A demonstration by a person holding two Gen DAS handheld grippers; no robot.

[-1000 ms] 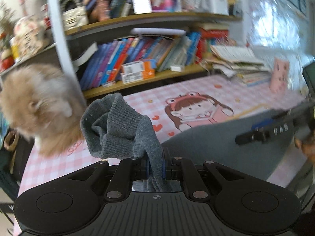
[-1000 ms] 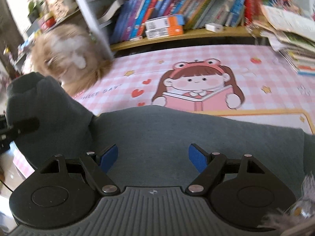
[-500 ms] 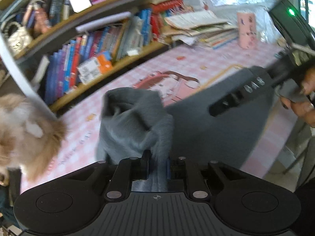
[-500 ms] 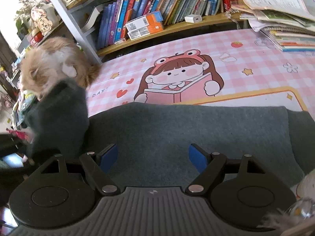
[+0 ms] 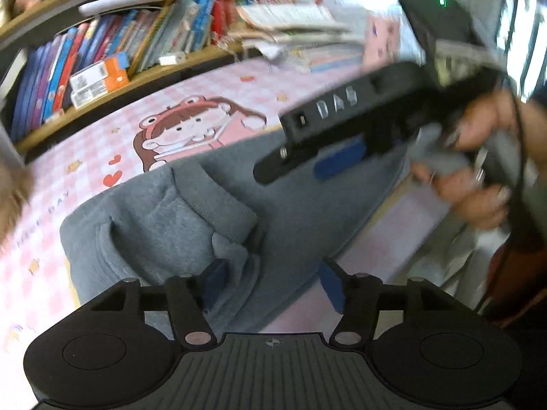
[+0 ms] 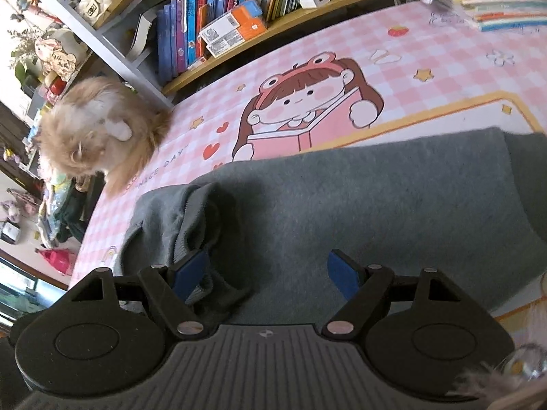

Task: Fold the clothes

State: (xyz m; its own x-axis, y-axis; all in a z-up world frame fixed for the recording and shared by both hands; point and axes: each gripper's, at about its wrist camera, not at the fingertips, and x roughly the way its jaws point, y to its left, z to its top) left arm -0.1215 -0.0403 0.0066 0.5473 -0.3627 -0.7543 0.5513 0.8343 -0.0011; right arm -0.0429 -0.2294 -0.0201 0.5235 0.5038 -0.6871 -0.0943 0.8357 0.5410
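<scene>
A grey sweater (image 6: 359,205) lies spread on the pink checked table mat (image 6: 427,44). Its sleeve (image 6: 177,218) lies bunched on the sweater's left end, and it also shows in the left wrist view (image 5: 164,225). My left gripper (image 5: 273,287) is open and empty just above the sleeve. My right gripper (image 6: 268,275) is open and empty over the sweater's near edge; in the left wrist view it (image 5: 338,130) hovers at the right, held by a hand (image 5: 478,167).
A fluffy tan cat (image 6: 99,136) sits at the table's left end. A bookshelf (image 6: 239,10) with books runs along the back. Stacked papers and notebooks (image 6: 495,0) lie at the back right. The table's near edge runs just below the sweater.
My left gripper has carried the sleeve rightward over the sweater, opened and let it drop there. The right gripper stayed open over the sweater.
</scene>
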